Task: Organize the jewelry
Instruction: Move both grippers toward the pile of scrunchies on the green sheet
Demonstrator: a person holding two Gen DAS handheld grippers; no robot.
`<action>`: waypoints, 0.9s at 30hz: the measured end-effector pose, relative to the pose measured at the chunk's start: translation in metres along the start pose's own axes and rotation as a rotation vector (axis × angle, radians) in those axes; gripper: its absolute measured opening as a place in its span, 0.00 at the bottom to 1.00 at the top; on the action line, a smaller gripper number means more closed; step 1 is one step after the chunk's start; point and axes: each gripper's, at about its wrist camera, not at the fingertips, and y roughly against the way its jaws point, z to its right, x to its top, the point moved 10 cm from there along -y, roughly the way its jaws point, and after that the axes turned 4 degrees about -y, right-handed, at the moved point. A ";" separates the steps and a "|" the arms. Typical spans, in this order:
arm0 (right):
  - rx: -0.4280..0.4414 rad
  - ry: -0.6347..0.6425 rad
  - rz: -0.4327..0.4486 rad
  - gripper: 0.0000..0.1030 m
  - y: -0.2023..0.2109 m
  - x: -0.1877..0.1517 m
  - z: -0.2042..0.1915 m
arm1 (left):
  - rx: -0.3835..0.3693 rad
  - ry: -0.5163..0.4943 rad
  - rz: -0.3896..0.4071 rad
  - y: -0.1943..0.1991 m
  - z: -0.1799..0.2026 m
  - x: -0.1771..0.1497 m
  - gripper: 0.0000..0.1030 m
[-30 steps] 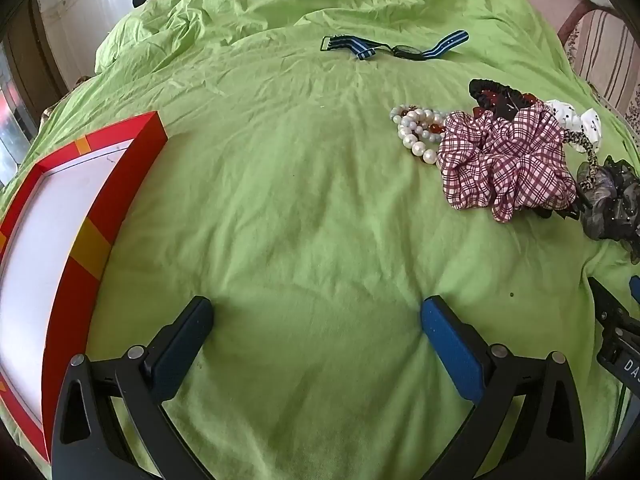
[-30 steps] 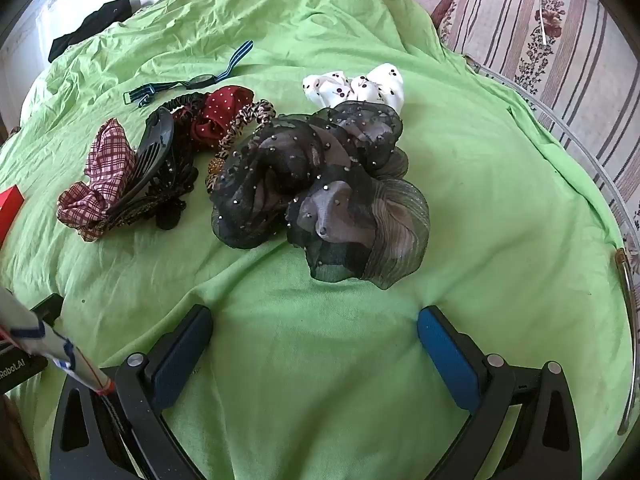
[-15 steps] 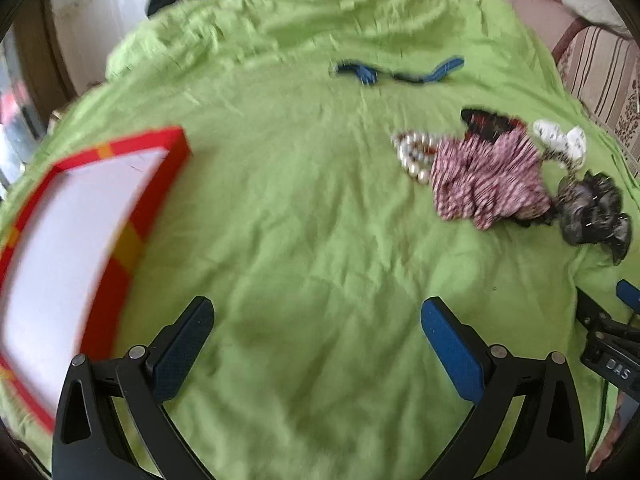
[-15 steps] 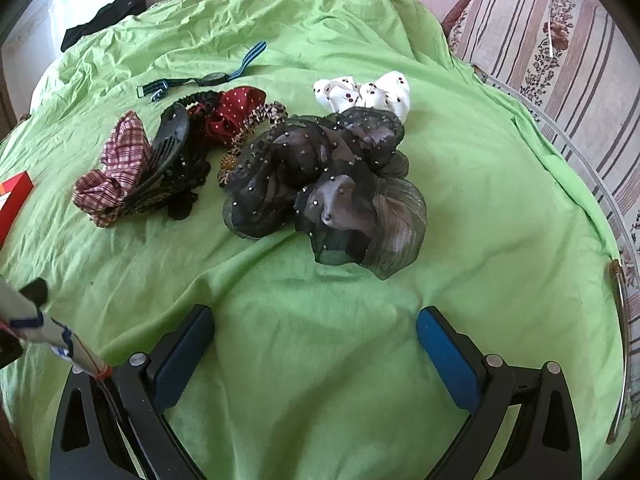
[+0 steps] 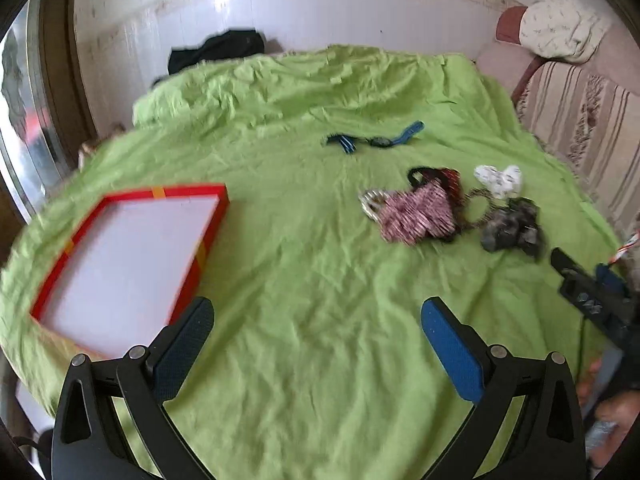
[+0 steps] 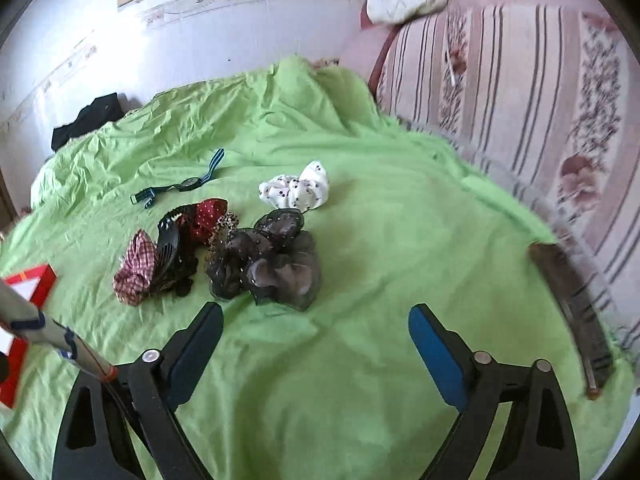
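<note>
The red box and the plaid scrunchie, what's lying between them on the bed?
Nothing: in the left wrist view only bare green sheet runs from the red box across to the plaid scrunchie.

— Bright daylight all round; the white wall (image 5: 304,4) glares, strongest at upper left in the right wrist view.
— Sharpness?
— Soft. The left view smears the scrunchie pile (image 5: 420,216) (motion blur), and the striped sofa (image 6: 520,92) blurs too. Edges bend, corners go black. Shadows are faint.
</note>
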 end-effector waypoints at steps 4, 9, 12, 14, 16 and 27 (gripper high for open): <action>-0.004 0.079 0.025 0.87 0.024 -0.009 -0.008 | -0.059 0.060 -0.058 0.010 -0.010 -0.018 1.00; 0.002 0.143 0.067 0.87 0.067 -0.003 -0.021 | -0.034 0.072 -0.047 0.031 -0.026 -0.030 1.00; 0.025 0.137 0.089 0.87 0.089 0.013 -0.027 | -0.020 0.051 -0.032 0.041 -0.031 -0.032 1.00; 0.038 0.131 0.104 0.87 0.096 0.028 -0.032 | -0.007 0.031 -0.016 0.046 -0.033 -0.031 1.00; 0.034 0.135 0.115 0.87 0.095 0.041 -0.036 | -0.002 0.025 -0.002 0.049 -0.036 -0.031 1.00; 0.034 0.058 0.057 0.86 0.036 0.043 -0.019 | -0.022 -0.055 0.042 0.044 -0.025 -0.017 1.00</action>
